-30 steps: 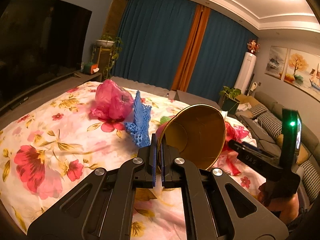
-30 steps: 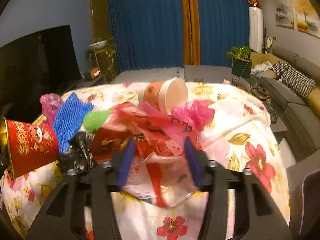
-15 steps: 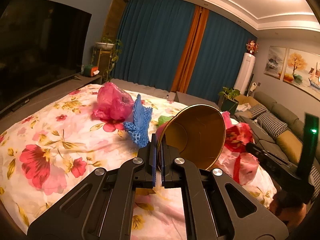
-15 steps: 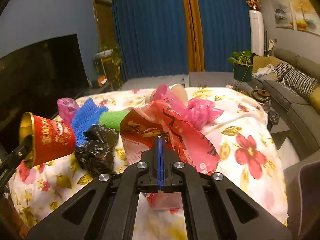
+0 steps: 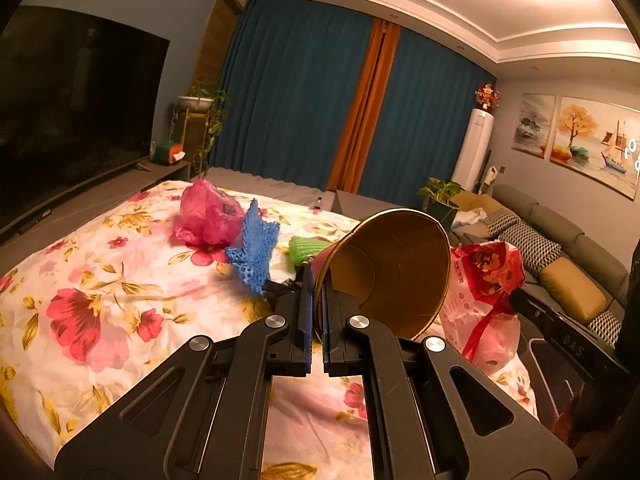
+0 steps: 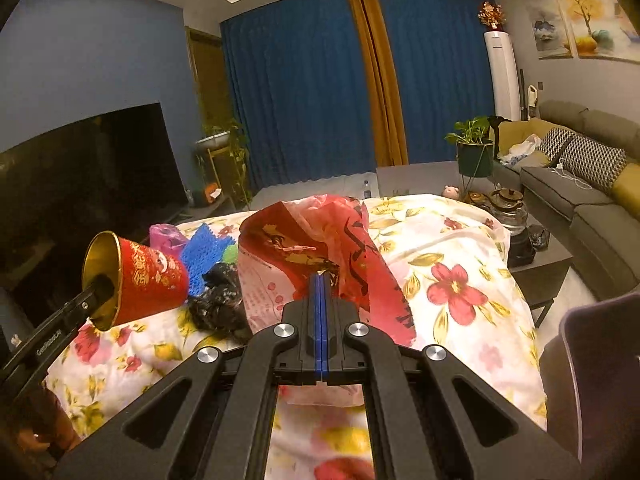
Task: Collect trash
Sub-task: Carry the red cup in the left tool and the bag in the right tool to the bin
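My left gripper is shut on the rim of a red paper cup with a gold inside, held tilted above the floral cloth; the cup also shows in the right wrist view. My right gripper is shut on a red and white plastic bag, lifted off the cloth; the bag shows at the right in the left wrist view. On the cloth lie a pink bag, a blue foam net, a green foam net and a black crumpled bag.
A large TV stands on a low unit at the left. A grey sofa with cushions runs along the right. A small side table with a glass teapot is beside the cloth's right edge. A potted plant stands behind.
My right gripper went from open around the red and white bag to shut on it and lifted it off the cloth. The left gripper kept holding the cup.
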